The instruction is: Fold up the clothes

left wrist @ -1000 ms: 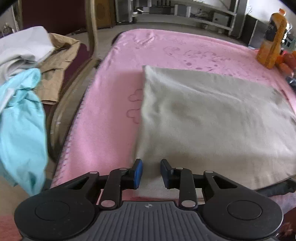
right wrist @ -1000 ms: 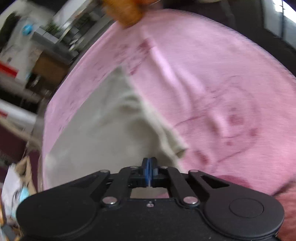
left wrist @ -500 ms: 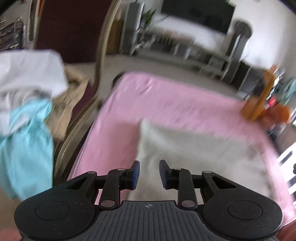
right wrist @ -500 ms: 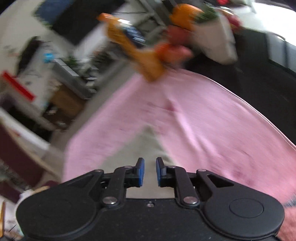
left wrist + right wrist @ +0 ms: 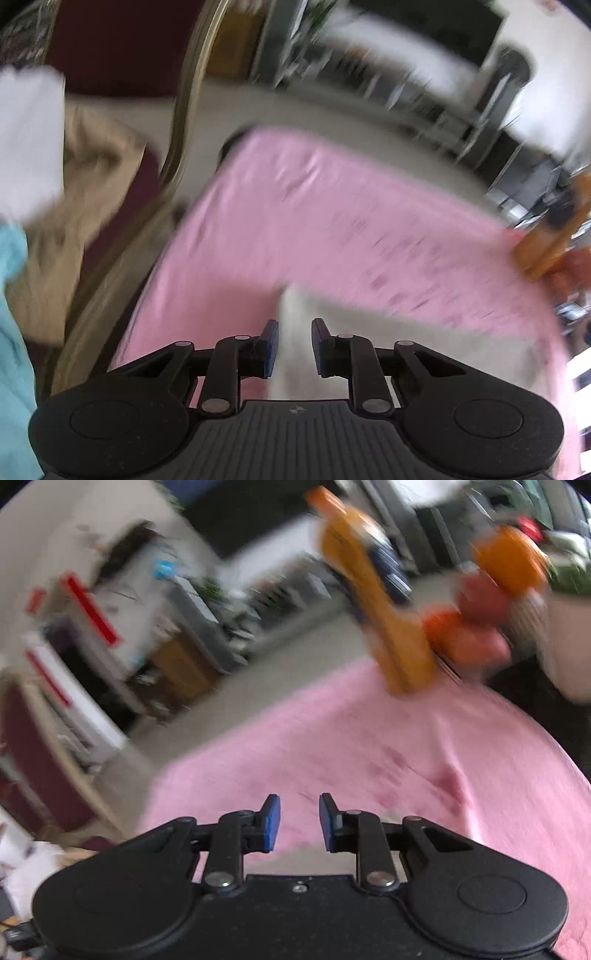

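A grey cloth (image 5: 369,332) lies flat on the pink blanket (image 5: 314,206); everything is blurred by motion. My left gripper (image 5: 294,347) hangs over the cloth's far left corner. Its jaws are closing, a gap still shows between the blue pads (image 5: 271,347), and the cloth shows through that gap. I cannot tell whether the cloth is touched. My right gripper (image 5: 299,823) is over bare pink blanket (image 5: 406,757). Its jaws are opening and nothing is between them. A strip of the grey cloth (image 5: 295,862) shows just under its body.
A pile of clothes lies on a chair at the left: white (image 5: 29,140), tan (image 5: 85,192) and light blue (image 5: 11,332). The chair's curved frame (image 5: 184,110) borders the blanket. An orange bottle (image 5: 384,620) and fruit (image 5: 476,627) stand at the blanket's far right edge.
The left gripper moved from the cloth's near edge up to its far left corner. The right gripper went from shut to open and swung forward over the blanket toward the bottle.
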The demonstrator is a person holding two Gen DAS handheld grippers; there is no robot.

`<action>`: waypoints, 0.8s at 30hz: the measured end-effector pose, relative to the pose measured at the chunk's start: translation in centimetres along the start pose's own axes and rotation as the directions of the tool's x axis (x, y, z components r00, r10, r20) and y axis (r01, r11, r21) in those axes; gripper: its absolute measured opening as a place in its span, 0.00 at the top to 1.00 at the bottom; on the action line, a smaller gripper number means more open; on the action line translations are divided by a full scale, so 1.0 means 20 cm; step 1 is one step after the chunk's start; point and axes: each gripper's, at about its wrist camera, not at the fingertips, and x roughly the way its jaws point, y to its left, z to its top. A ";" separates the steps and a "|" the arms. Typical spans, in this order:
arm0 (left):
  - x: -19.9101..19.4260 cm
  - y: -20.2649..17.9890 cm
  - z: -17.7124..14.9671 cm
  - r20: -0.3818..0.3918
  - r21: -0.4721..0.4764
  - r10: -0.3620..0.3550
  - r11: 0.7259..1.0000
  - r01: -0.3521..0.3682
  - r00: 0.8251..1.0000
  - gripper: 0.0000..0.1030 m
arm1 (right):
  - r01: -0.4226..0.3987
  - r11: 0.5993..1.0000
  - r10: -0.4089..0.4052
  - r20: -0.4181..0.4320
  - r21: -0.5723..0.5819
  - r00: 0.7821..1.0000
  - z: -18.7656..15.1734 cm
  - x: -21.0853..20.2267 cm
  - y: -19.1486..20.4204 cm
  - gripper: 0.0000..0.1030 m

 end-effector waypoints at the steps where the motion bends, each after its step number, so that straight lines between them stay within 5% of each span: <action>1: 0.03 -0.01 0.01 -0.005 0.024 0.011 1.000 -0.011 1.000 0.87 | 0.062 0.997 -0.060 -0.027 0.043 0.998 -0.01 0.06 -0.05 0.78; 5: 0.09 -0.05 0.05 0.014 0.079 0.014 0.997 -0.015 1.000 0.87 | 0.070 0.981 -0.060 -0.055 0.179 0.997 0.06 0.16 -0.20 0.78; 9: 0.21 -0.11 0.06 -0.020 0.092 -0.012 0.996 0.014 1.000 0.85 | -0.032 0.947 0.079 -0.136 0.319 0.988 0.03 0.29 -0.29 0.78; 12: 0.25 -0.16 0.07 0.023 0.125 0.035 0.991 -0.038 0.999 0.85 | -0.127 0.950 0.179 -0.165 0.286 0.970 0.01 0.39 -0.21 0.78; 16: 0.28 -0.05 0.11 0.022 0.020 0.070 0.997 -0.071 0.997 0.76 | -0.183 0.950 0.242 -0.223 0.255 0.944 -0.01 0.55 -0.15 0.78; 17: 0.28 -0.01 0.12 0.019 -0.015 0.064 0.998 -0.063 0.998 0.74 | -0.164 0.952 0.229 -0.244 0.259 0.942 -0.01 0.58 -0.17 0.81; 18: 0.28 0.02 0.12 0.015 -0.051 0.057 0.997 -0.056 0.998 0.74 | -0.153 0.946 0.227 -0.246 0.285 0.942 -0.01 0.60 -0.22 0.99; 21: 0.26 0.03 0.12 0.034 -0.059 0.099 0.994 -0.097 0.995 0.75 | -0.116 0.902 0.226 -0.224 0.416 0.948 0.00 0.60 -0.38 1.00; 23: 0.24 0.04 0.12 0.060 -0.057 0.225 0.973 -0.222 0.973 0.93 | -0.048 0.876 0.135 -0.149 0.480 0.980 0.03 0.53 -0.49 1.00; 24: 0.23 0.06 0.12 0.066 -0.071 0.273 0.961 -0.268 0.960 0.93 | -0.007 0.864 0.080 -0.123 0.504 0.989 0.04 0.49 -0.53 1.00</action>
